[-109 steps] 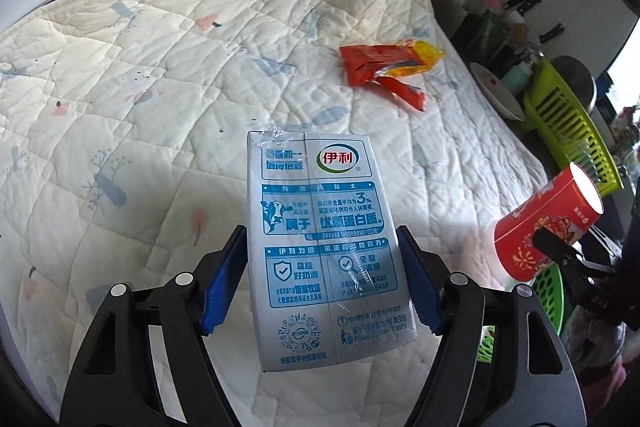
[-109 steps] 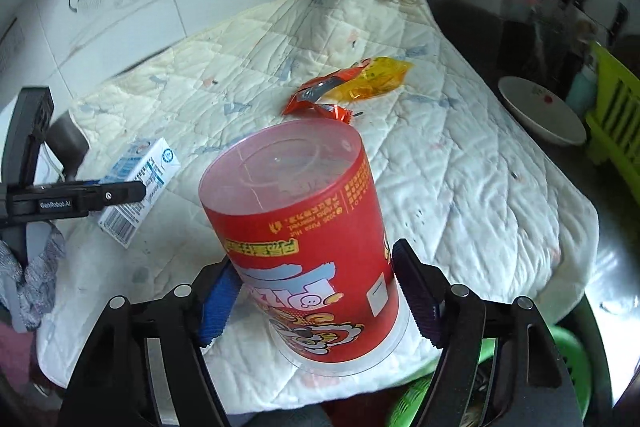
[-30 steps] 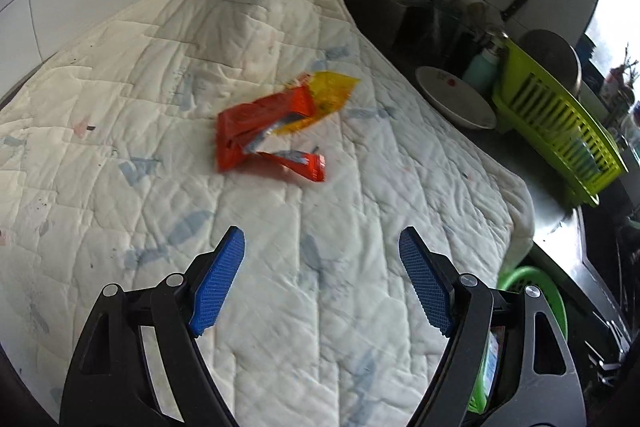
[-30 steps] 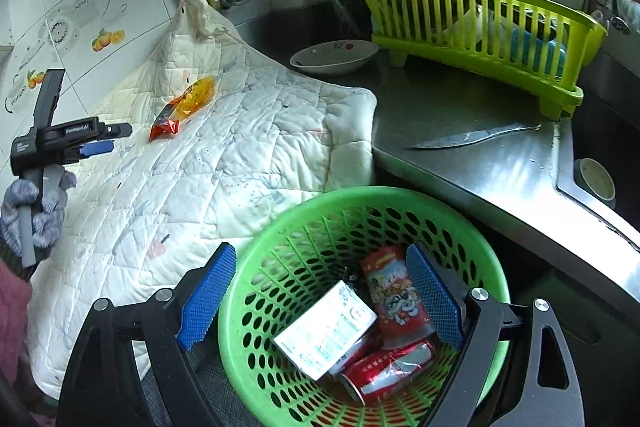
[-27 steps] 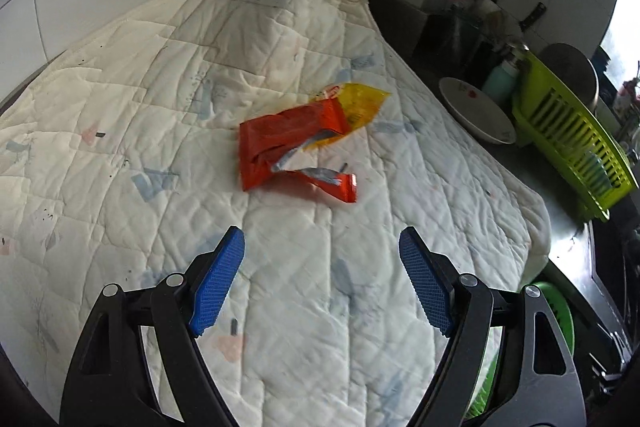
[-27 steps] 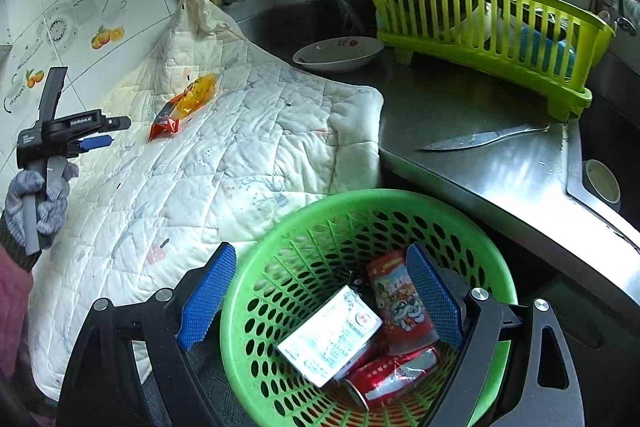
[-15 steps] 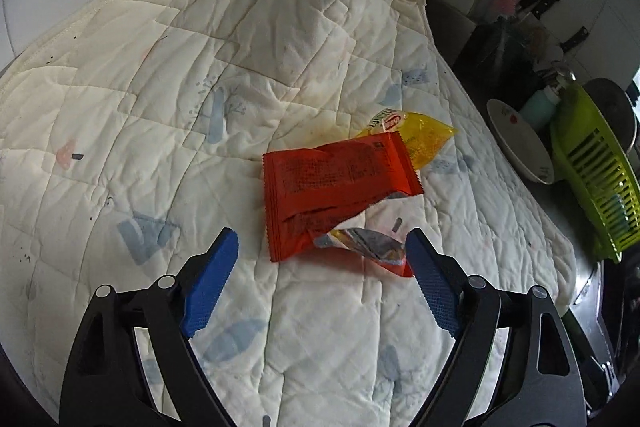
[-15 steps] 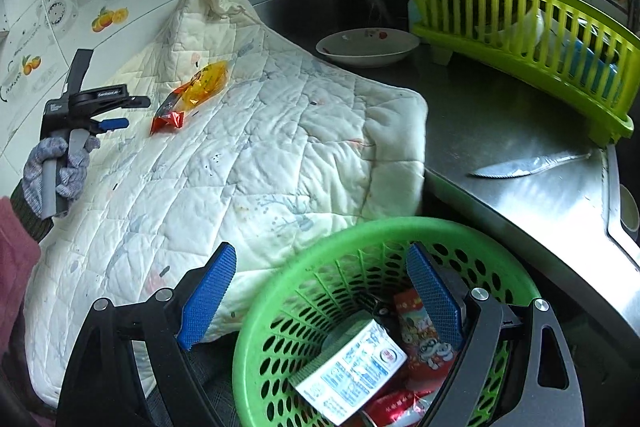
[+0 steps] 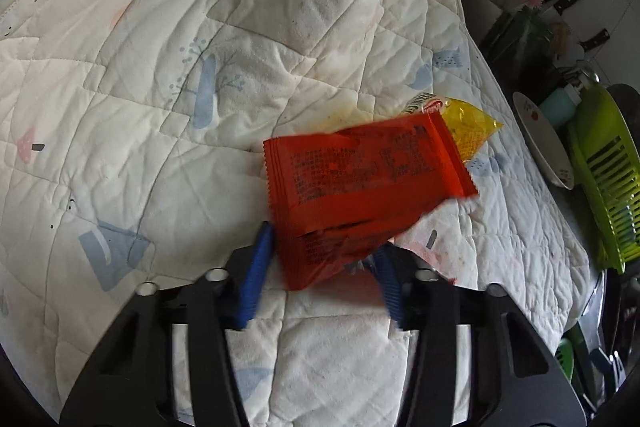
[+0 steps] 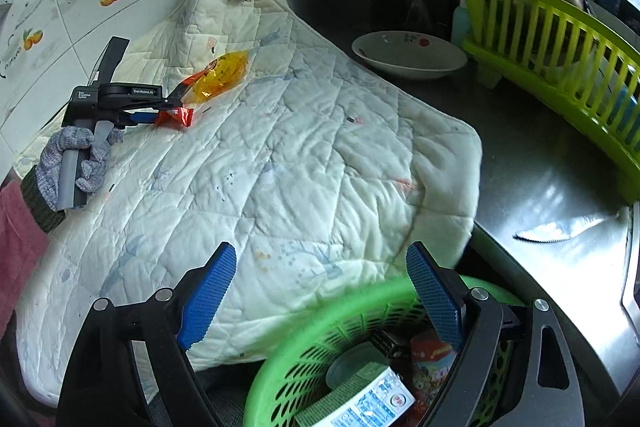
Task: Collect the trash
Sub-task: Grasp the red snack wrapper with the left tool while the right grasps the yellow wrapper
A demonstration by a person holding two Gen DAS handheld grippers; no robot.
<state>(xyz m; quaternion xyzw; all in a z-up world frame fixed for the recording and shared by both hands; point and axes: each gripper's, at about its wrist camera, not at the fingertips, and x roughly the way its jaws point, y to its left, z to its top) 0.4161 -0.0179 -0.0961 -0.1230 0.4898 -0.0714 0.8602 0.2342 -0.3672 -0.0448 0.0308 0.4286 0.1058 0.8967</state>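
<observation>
- The left gripper [image 9: 322,269] has its blue-padded jaws partly closed round the near corner of the crinkly red foil snack wrapper [image 9: 362,183]. The frame is blurred there, so the pads look to be touching the foil, but I cannot tell whether they are yet squeezing it.
- The wrapper is tilted up off the cream quilted blanket [image 9: 168,75] and lies partly over the translucent yellow plastic sachet [image 9: 468,131]. Only a corner is held, so thin slick foil may slide out during a lift.
- A smaller red wrapper scrap [image 10: 176,117] sits just beside the jaws. It could be dragged along, or left behind unnoticed.
- Closing low on the soft blanket risks pinching a fold of cloth with the foil, which would tug the whole cover.
- The right gripper [image 10: 320,291] is wide open and holds nothing, above the rim of the round green perforated plastic basket [image 10: 320,323], which already holds a white carton [image 10: 372,399] and red cup.
- The basket sits below the counter edge, well apart from the wrappers, so a loosely held wrapper could drop short on the way across.
</observation>
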